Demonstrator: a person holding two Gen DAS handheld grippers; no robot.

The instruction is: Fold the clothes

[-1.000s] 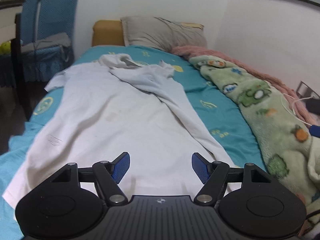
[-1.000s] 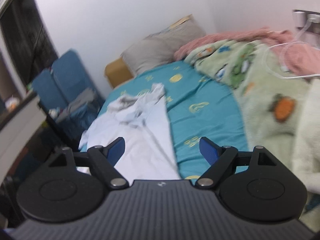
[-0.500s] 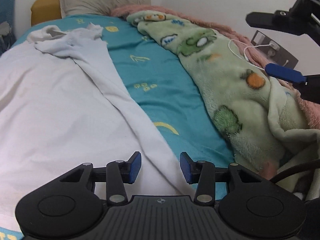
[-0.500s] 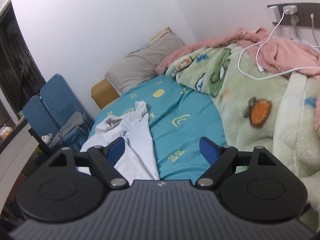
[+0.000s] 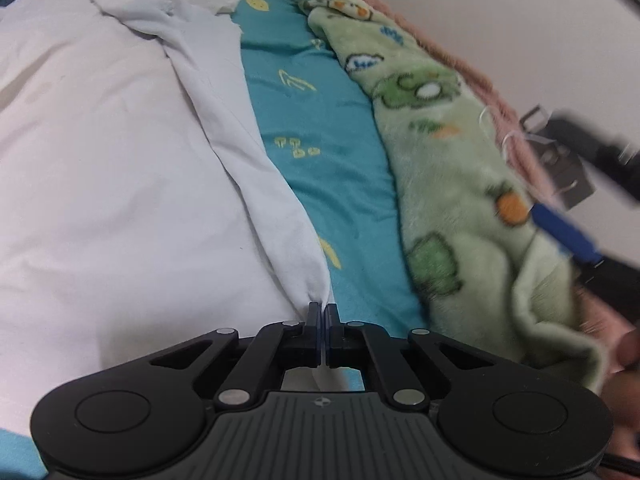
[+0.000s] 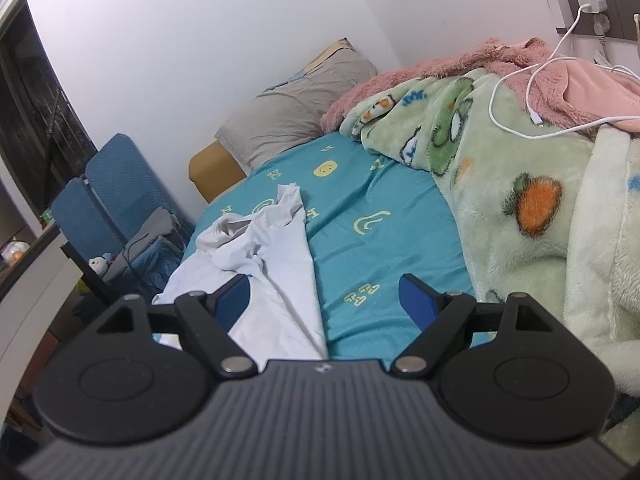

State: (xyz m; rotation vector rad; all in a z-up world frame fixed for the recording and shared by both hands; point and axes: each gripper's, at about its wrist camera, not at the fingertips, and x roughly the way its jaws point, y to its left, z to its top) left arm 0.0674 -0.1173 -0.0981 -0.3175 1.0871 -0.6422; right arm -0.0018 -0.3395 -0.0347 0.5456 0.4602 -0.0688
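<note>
A white garment (image 5: 120,168) lies spread on the teal bed sheet (image 5: 340,160), its far end bunched up. My left gripper (image 5: 323,312) is shut on the garment's near right corner, with cloth pinched between the pads. In the right wrist view the same garment (image 6: 280,280) lies left of centre. My right gripper (image 6: 325,296) is open and empty, held above the bed over the garment's right edge. It also shows blurred at the right of the left wrist view (image 5: 568,232).
A green fleece blanket (image 6: 520,184) and a pink blanket (image 6: 460,64) are heaped along the wall on the right. A white charging cable (image 6: 516,92) lies over them. A grey pillow (image 6: 296,112) sits at the bed head. Blue chairs (image 6: 108,204) stand left of the bed.
My left gripper moved right and down to the garment's near right corner and shut on it. My right gripper stayed open and shifted slightly over the bed.
</note>
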